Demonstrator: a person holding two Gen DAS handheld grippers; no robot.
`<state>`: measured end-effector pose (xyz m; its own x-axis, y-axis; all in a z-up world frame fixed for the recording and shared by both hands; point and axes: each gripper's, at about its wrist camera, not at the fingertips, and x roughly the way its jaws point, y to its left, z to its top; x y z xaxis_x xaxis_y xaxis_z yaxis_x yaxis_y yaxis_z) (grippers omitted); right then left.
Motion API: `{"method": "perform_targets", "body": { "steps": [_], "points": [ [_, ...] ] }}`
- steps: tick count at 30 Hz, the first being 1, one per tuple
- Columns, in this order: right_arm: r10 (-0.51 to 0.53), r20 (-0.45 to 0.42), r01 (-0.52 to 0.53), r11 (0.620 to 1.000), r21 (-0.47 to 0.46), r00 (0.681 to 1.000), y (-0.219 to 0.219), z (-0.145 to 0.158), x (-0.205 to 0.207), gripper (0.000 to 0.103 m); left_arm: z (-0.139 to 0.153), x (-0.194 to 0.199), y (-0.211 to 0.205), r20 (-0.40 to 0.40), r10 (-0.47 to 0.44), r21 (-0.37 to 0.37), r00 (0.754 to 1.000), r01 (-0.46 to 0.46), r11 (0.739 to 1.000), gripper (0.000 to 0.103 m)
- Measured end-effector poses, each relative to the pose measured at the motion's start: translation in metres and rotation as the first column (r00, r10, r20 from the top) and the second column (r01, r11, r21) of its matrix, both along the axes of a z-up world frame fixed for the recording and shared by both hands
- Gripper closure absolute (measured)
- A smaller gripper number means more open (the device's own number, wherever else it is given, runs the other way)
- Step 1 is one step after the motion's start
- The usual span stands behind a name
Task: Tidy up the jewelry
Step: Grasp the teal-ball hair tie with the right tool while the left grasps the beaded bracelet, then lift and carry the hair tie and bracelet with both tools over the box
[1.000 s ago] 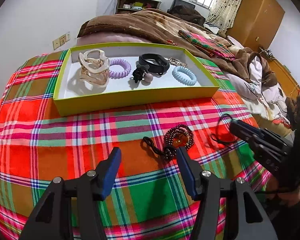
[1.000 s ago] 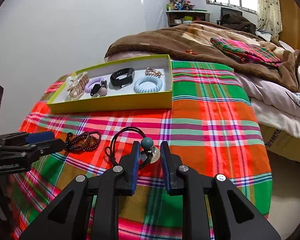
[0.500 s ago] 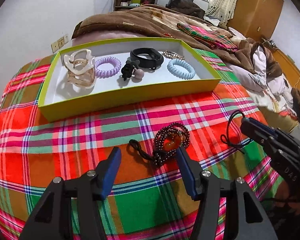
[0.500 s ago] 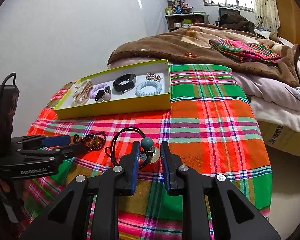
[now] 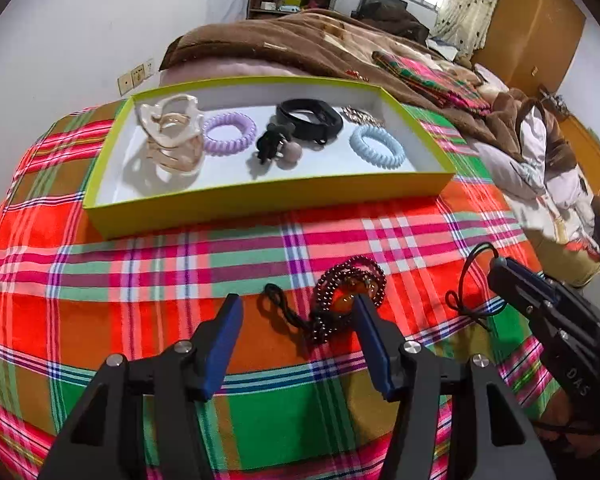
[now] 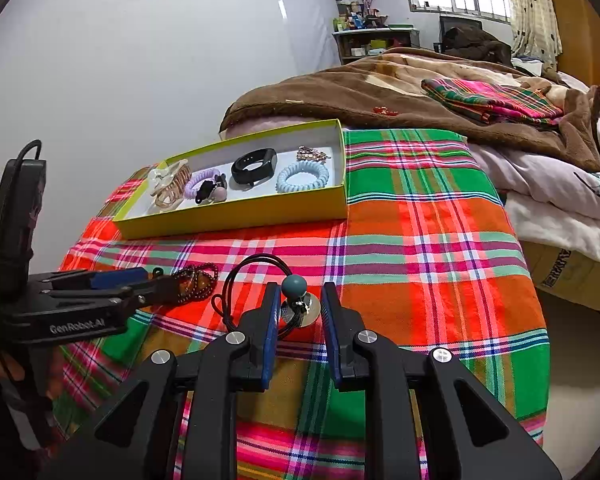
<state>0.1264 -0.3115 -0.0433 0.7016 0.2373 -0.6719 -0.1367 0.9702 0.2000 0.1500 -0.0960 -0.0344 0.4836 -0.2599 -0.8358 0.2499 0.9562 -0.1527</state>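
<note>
A dark red bead bracelet (image 5: 350, 280) with a black cord (image 5: 278, 308) lies on the plaid cloth. My left gripper (image 5: 296, 314) stands open around it, and the right-hand finger's tip overlaps the beads. From the right wrist view, that gripper (image 6: 152, 280) reaches the bracelet (image 6: 198, 276) from the left. My right gripper (image 6: 300, 308) is shut on a black hair tie (image 6: 256, 264), with the tie's teal ball and silver disc between its pads. From the left wrist view, the right gripper (image 5: 500, 270) shows at the right with the tie's loop (image 5: 466, 280) at its tip.
A yellow-green box (image 5: 260, 200) with a white floor stands behind on the cloth, also in the right wrist view (image 6: 240, 218). It holds a clear hair claw, purple and blue coil ties, a black clip and a black band. Brown blankets are heaped beyond. The bed's edge drops off at the right.
The left gripper has edged in toward the bead bracelet, and its tip now reaches the beads. The right gripper has kept still with the hair tie between its pads.
</note>
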Motion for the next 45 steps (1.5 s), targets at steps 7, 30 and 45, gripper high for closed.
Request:
{"method": "perform_targets", "body": {
  "steps": [7, 30, 45],
  "points": [
    [-0.002, 0.001, 0.002, 1.000, 0.008, 1.000, -0.002, -0.001, -0.001, 0.082, -0.001, -0.010, -0.016, 0.043, -0.063, 0.097, 0.997, 0.059, 0.994, 0.063],
    [-0.004, 0.009, 0.004, 1.000, 0.012, 1.000, -0.003, 0.000, -0.002, 0.082, 0.008, -0.009, -0.012, 0.036, -0.096, -0.085, 0.995, 0.099, 0.991, 0.089],
    [-0.005, 0.031, 0.004, 1.000, 0.011, 1.000, 0.004, 0.015, -0.006, 0.082, 0.037, -0.016, 0.002, 0.108, -0.077, -0.121, 0.991, 0.090, 0.989, 0.089]
  ]
}}
